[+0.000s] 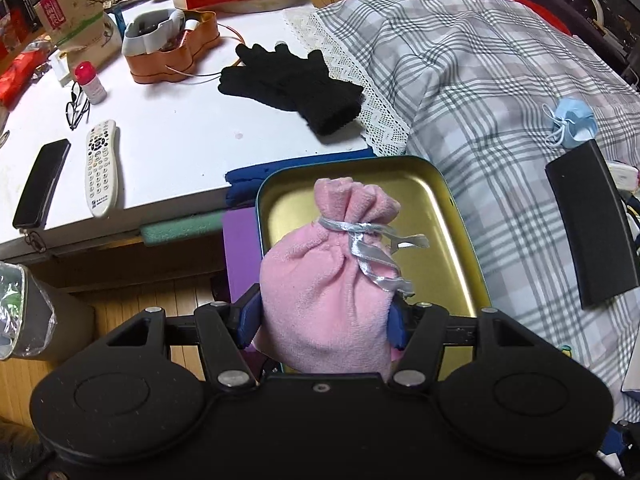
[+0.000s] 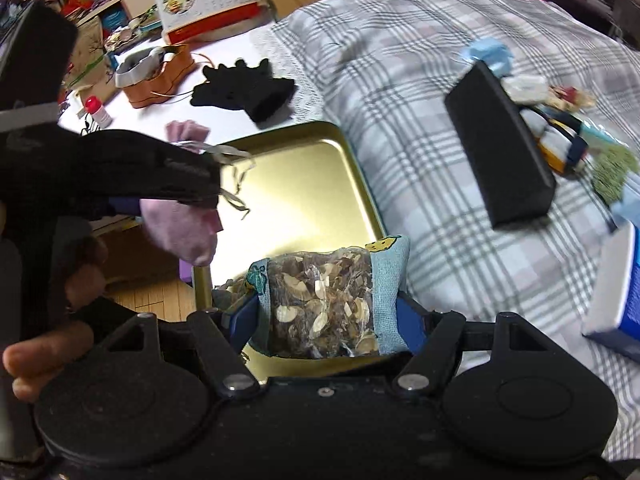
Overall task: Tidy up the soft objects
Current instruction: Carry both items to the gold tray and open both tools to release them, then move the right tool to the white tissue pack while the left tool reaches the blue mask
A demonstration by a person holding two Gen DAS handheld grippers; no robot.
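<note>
Left gripper (image 1: 324, 320) jaws clamp the pink drawstring pouch (image 1: 332, 280) at its belly, over the gold tin tray (image 1: 440, 216) at the bed's near-left edge. Right gripper (image 2: 326, 316) jaws squeeze the sachet (image 2: 324, 300). Both look soft, light, yielding; mid-body holds suit.

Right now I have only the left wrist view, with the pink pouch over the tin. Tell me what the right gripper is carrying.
Observer: The right gripper is shut on a sachet with blue cloth ends and a clear window of dried pieces.
Operator: Give me its place relative to the tin.
Observer: It hangs over the near end of the gold tin.
Operator: Report what lies past the case on the bed.
Observer: A striped soft item lies against the right side of the black case.
</note>
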